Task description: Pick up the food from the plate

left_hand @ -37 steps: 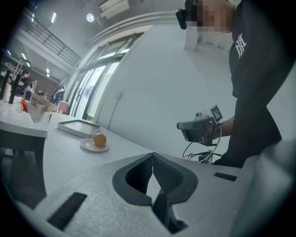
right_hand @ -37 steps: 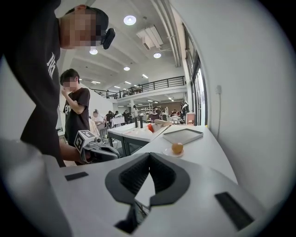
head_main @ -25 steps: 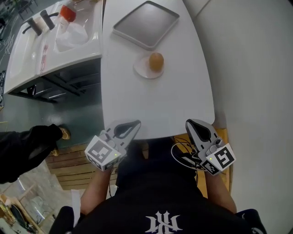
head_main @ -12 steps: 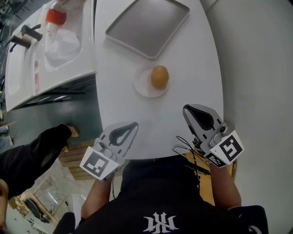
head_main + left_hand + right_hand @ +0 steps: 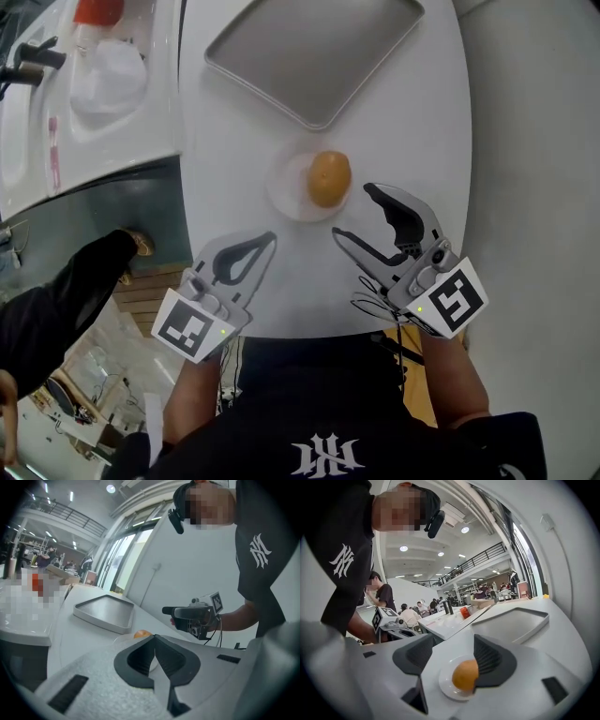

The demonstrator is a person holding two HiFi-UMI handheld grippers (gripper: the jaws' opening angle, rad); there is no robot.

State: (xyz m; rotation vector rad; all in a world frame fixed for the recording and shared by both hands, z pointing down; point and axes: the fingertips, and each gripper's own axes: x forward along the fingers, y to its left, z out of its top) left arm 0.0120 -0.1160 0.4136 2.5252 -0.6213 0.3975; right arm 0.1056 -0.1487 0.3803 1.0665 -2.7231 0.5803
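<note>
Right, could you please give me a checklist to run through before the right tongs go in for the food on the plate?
1. Food in place: the round orange food sits on the small white plate: ok.
2. Aim: the right tongs point at the food, which lies just ahead: ok.
3. Jaws ready: they are opening, with nothing between them yet; wide enough for the food: cannot tell.
4. Other hand clear: the left tongs are shut, empty and off to the plate's side: ok.
5. Path clear: the tray lies beyond the plate, apart from it: ok.
</note>
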